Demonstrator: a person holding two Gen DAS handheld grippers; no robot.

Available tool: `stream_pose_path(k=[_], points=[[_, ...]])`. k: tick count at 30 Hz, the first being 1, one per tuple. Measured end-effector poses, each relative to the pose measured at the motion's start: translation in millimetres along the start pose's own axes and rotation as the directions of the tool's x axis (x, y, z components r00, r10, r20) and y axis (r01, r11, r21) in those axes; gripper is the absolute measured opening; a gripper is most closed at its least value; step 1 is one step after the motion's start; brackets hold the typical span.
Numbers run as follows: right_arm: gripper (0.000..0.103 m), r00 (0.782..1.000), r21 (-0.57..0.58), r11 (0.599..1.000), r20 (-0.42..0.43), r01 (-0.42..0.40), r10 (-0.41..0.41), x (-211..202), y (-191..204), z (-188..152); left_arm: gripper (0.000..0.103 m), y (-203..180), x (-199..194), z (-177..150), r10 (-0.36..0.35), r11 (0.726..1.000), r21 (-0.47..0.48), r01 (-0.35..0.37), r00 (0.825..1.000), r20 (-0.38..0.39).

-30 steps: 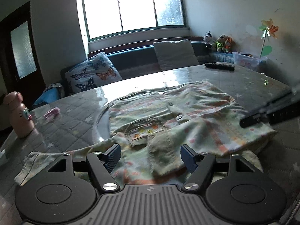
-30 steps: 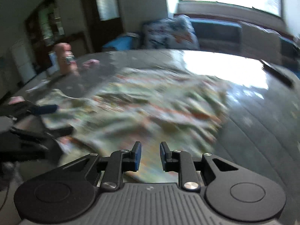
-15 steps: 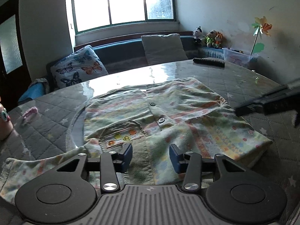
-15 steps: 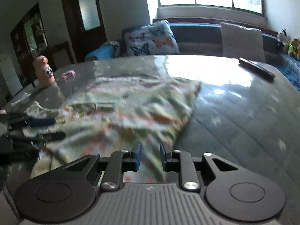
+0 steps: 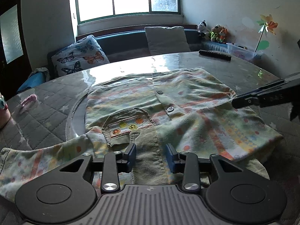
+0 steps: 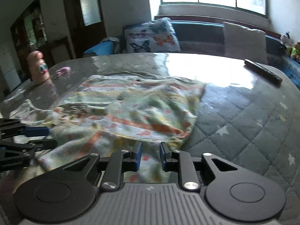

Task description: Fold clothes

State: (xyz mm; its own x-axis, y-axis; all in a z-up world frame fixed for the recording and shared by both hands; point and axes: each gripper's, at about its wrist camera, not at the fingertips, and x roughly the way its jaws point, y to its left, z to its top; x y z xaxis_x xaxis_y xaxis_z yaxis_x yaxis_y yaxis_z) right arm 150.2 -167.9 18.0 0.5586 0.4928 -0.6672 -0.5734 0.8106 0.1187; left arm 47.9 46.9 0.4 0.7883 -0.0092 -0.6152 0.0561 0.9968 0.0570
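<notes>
A pastel patterned button shirt (image 5: pixel 187 101) lies spread on the quilted table (image 5: pixel 46 116), its chest pocket (image 5: pixel 127 125) facing up. My left gripper (image 5: pixel 151 154) is at the shirt's near edge. Its jaws are closing, with a ribbed green band (image 5: pixel 148 150) between them that reaches both pads. In the right wrist view this gripper (image 6: pixel 45 136) shows at the left edge. My right gripper (image 6: pixel 150 155) is shut on the shirt's (image 6: pixel 131 108) near side edge, with cloth running between its fingers. From the left wrist view it (image 5: pixel 236 103) pinches the shirt's right edge.
A round glass turntable (image 5: pixel 75 116) lies under the shirt. A pink figure bottle (image 6: pixel 37 67) and a small pink item (image 5: pixel 28 101) sit at the left. A dark remote (image 5: pixel 214 54) lies at the far right. Behind the table are a bench with a butterfly pillow (image 5: pixel 80 56) and a plastic box (image 5: pixel 241 53).
My left gripper's jaws have narrowed around the ribbed band as it moved in over the shirt's near edge. The right gripper has shifted sideways with the shirt's edge still in it.
</notes>
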Motion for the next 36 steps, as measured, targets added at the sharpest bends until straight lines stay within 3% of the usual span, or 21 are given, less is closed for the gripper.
stream_pose_path(k=[11, 14, 21, 29, 36], points=[[0.030, 0.998, -0.077, 0.996, -0.048, -0.048, 0.044, -26.8, 33.7, -36.6, 0.040, 4.3, -15.0, -11.7, 0.022, 1.000, -0.007, -0.022, 1.000, 0.006], [0.032, 0.998, -0.115, 0.992, -0.042, -0.046, 0.042, -29.9, 42.5, -35.2, 0.045, 5.6, -21.2, -13.1, 0.033, 0.999, -0.012, -0.032, 0.999, 0.011], [0.033, 0.990, -0.178, 0.974, -0.010, -0.137, 0.137, -13.6, 80.0, -13.7, 0.053, 30.2, -38.2, -17.1, 0.124, 0.990, -0.063, -0.122, 0.992, 0.018], [0.036, 0.980, -0.277, 0.940, -0.049, -0.199, 0.193, 14.3, 124.0, -8.8, 0.054, 84.3, -50.1, -30.5, 0.284, 0.946, -0.156, -0.285, 0.958, -0.026], [0.039, 0.975, -0.330, 0.918, -0.034, -0.220, 0.221, 13.0, 142.2, -2.9, 0.058, 133.3, -59.5, -39.5, 0.419, 0.869, -0.259, -0.421, 0.906, -0.065]])
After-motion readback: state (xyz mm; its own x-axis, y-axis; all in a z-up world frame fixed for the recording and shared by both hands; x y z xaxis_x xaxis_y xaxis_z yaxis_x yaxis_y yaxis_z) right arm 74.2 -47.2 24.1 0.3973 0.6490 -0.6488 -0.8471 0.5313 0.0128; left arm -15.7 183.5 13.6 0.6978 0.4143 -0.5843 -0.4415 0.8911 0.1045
